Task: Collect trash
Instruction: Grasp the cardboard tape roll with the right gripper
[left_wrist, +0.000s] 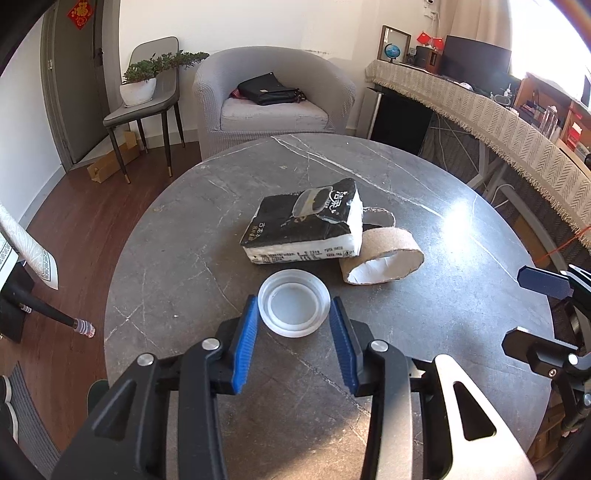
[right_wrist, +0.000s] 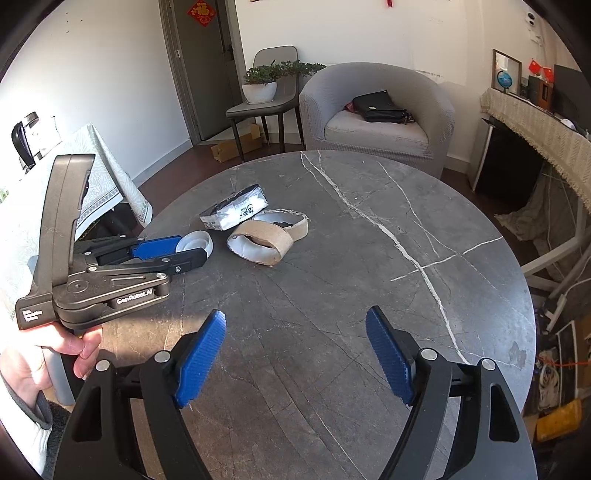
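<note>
Here, on the near part of the round marble table (left_wrist: 424, 173), we find the translucent plastic lid (left_wrist: 293, 302), lying flat with its rim up. The left gripper (left_wrist: 293, 314) has its blue pads (left_wrist: 248, 332) spread on either side of the lid, close to its edge; we cannot tell whether they touch it. From the right wrist view the same lid (right_wrist: 197, 242) sits between the left gripper's (right_wrist: 184, 253) fingers, partly hidden by them.

Just beyond the lid lies a crumpled black-and-white tissue pack (left_wrist: 306, 221), and beside it, on its right, a flattened cardboard tape core (left_wrist: 382, 260) with a white inside. A second cardboard ring (left_wrist: 380, 216) peeks out behind the pack, touching the first one.

The right gripper (right_wrist: 295, 328) hovers over bare tabletop well apart from the trash, its jaws wide apart and holding nothing.

Past the table stands a grey armchair (left_wrist: 273, 70) with a black handbag (left_wrist: 267, 88) on its seat, and to its left a chair carrying a potted plant (left_wrist: 142, 83).
</note>
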